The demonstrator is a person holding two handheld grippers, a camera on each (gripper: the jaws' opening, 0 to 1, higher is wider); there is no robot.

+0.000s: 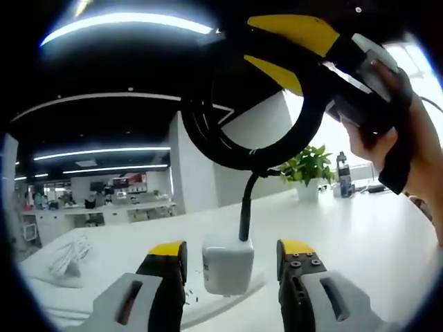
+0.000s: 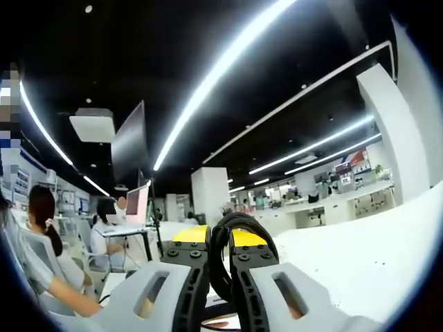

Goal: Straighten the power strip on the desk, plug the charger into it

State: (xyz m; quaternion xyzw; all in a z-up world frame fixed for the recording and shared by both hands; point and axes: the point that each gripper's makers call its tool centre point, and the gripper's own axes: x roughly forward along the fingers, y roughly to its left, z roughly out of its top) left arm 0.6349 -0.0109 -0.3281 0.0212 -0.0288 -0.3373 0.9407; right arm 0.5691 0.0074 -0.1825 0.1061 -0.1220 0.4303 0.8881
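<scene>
The right gripper [image 1: 325, 52] is clamping the looped black cable [image 1: 235, 149], letting the white charger [image 1: 227, 264] dangle just above the white desk [image 1: 360, 235], between the spread, empty jaws of the left gripper [image 1: 232, 266]. The charger looks light, rigid and smooth while its cable is springy, so I judge its flat sides the best place to grip. Beyond the charger, a potted plant [image 1: 308, 169] and a bottle [image 1: 344, 173] are standing on the desk in an open office.
</scene>
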